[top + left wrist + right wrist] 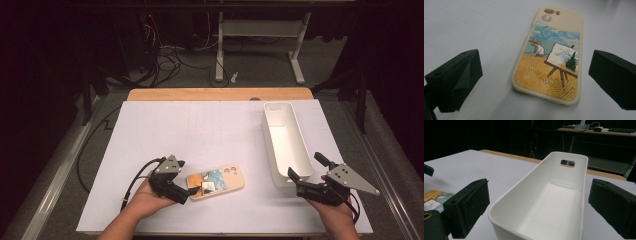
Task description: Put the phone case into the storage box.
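A cream phone case [216, 182] printed with a painter at an easel in a yellow field lies flat, picture side up, on the white sheet near the front. My left gripper [186, 182] sits just left of it, open. In the left gripper view the phone case [549, 62] lies between and beyond the jaws of the left gripper [535, 62], untouched. A long, empty white bin [272, 145] stands at the right. My right gripper [306, 167] is open at its near end. In the right gripper view the bin [524, 180] runs away from the right gripper [539, 192], whose jaws stand wide apart on either side.
A white sheet [200, 130] covers the table, with a wooden edge [220, 94] showing at the back. Beyond it stand a table frame [295, 55] and loose cables [165, 60] on the floor. A corner of the phone case [434, 200] shows left of the bin.
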A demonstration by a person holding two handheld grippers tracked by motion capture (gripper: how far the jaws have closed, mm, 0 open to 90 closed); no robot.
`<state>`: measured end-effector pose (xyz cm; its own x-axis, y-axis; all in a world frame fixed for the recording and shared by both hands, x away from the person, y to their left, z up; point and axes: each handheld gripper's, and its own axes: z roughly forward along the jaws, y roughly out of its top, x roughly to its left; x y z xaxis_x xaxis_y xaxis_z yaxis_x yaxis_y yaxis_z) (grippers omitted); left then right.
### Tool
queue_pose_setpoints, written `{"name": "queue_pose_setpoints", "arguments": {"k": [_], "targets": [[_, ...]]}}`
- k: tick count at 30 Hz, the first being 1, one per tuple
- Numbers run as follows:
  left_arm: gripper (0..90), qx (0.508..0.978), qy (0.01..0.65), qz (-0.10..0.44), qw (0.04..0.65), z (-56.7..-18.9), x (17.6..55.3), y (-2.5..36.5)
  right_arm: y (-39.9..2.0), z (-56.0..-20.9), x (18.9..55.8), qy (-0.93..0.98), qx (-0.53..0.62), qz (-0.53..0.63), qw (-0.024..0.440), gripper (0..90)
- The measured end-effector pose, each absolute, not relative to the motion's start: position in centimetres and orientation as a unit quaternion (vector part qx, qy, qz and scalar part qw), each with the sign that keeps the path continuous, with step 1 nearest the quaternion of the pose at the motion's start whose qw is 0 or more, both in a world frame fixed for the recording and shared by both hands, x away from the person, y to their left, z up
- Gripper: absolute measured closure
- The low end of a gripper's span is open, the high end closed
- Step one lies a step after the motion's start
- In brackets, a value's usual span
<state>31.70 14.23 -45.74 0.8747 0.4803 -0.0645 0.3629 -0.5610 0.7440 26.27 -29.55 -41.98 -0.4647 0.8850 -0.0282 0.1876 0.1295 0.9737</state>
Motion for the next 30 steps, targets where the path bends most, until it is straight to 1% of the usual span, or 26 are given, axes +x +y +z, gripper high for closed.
{"name": "queue_pose_setpoints", "arguments": {"k": [8, 15, 21, 26, 30], "targets": [[1.8, 0.909, 0.208, 0.053, 0.357, -46.2, 32.4, 11.9, -29.4, -42.0, 26.3, 0.675, 0.396, 0.526, 0.332, 3.9], [2.0, 0.933, 0.176, 0.056, 0.309, -46.9, 32.7, 9.9, -29.4, -41.9, 26.3, 0.677, 0.395, 0.526, 0.332, 3.9], [3.6, 0.937, 0.171, 0.046, 0.300, -47.3, 33.1, 9.3, -29.4, -41.9, 26.3, 0.676, 0.395, 0.527, 0.332, 3.9], [1.1, 0.939, 0.169, 0.029, 0.300, -47.5, 33.5, 9.2, -29.4, -41.9, 26.3, 0.676, 0.393, 0.527, 0.332, 4.0], [0.5, 0.940, 0.166, 0.031, 0.298, -47.6, 33.4, 9.2, -29.3, -41.9, 26.3, 0.677, 0.393, 0.527, 0.331, 4.0]]}}
